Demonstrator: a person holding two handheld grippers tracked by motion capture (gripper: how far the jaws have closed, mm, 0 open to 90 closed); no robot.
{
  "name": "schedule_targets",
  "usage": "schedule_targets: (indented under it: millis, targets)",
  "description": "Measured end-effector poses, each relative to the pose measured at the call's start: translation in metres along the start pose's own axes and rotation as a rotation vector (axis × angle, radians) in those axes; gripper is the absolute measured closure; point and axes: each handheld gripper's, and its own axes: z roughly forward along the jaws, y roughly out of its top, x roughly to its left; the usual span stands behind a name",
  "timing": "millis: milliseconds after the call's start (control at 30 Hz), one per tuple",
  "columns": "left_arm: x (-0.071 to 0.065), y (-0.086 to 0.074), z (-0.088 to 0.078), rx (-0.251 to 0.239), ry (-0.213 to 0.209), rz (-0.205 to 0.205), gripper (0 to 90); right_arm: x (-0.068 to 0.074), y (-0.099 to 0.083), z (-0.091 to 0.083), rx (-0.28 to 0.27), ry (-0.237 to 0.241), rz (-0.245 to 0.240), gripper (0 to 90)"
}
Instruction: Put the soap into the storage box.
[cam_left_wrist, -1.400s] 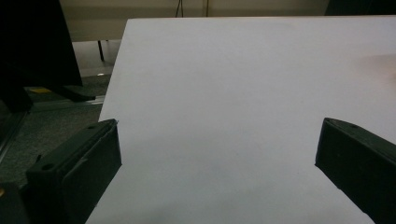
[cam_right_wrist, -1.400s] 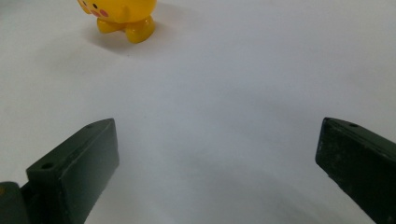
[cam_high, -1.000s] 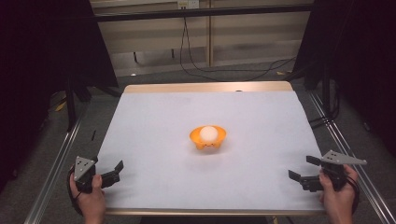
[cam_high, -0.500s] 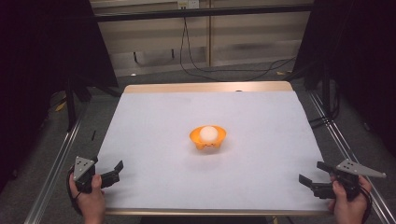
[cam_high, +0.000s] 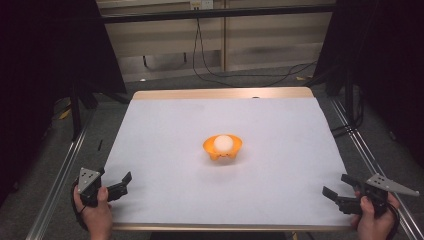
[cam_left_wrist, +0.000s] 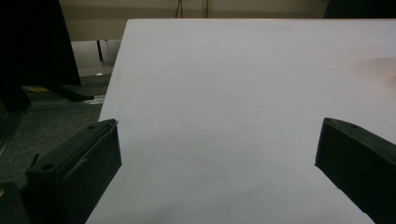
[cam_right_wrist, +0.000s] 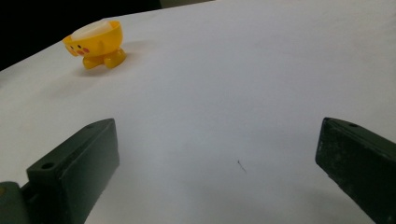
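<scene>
- Orange cup (cam_high: 223, 148), holding a white ball (cam_high: 223, 143), stood upright at mid-desk (cam_high: 165, 130), well apart from both tools.
- Left tool (cam_high: 121, 183) rested at the near left corner, jaws wide apart, empty.
- Right tool (cam_high: 336, 191) sat at the near right corner, jaws wide apart, empty.
- The cup lay forward and inward of each tool; neither hand judged clearly nearer.

Bowl (cam_high: 223, 148) mid table (cam_high: 280, 130), ball (cam_high: 223, 143) prob. inside, grippers at near L (cam_high: 125, 182) & R (cam_high: 336, 188) corners
</scene>
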Motion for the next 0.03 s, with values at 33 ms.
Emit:
schedule_targets:
  millis: [33]
  targets:
    - [0.0001,0.0,0.0001,0.0,-0.004,0.001,0.0,-0.0002,0.0,-0.0004,-0.002,-0.001,0.011,0.0]
